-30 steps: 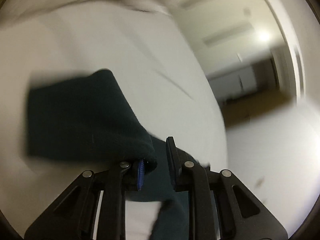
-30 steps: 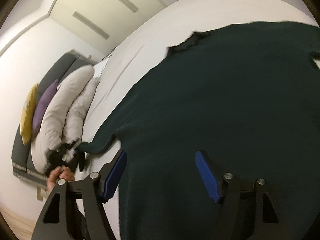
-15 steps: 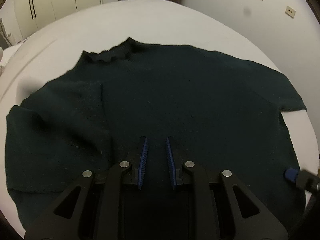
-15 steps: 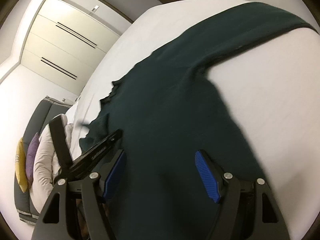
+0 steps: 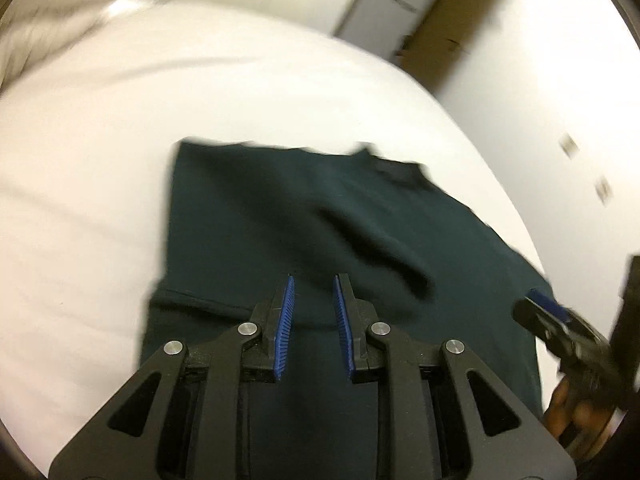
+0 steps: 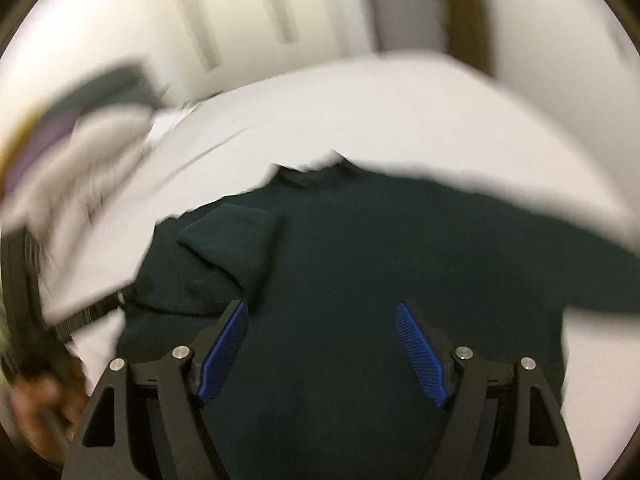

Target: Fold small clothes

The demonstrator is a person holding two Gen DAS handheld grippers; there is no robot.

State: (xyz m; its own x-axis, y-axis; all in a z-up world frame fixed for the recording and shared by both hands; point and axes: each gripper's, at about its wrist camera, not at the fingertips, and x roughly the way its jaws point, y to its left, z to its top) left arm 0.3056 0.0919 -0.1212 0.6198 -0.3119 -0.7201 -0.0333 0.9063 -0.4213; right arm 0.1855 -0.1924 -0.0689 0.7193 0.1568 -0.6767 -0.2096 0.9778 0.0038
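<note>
A dark green sweater lies front-up on a white bed, its collar toward the far edge, midway through being folded. Seen from the right wrist camera, the sleeve on the collar's left side is already doubled inward over the chest, while the other runs out flat toward the right, so that side appears to be the next fold. The left gripper hovers over the hem end of the sweater, below the collar, its blue pads drawn close with a narrow slot between them and no cloth in it: empty-handed, seemingly between grasps. The right gripper hangs over the body of the sweater, jaws wide and having just been opening further, nothing caught between them; that spread suits a fresh reach for fabric. Pillows sit at the bed's left, well apart from the collar. Both views are smeared with motion blur.
</note>
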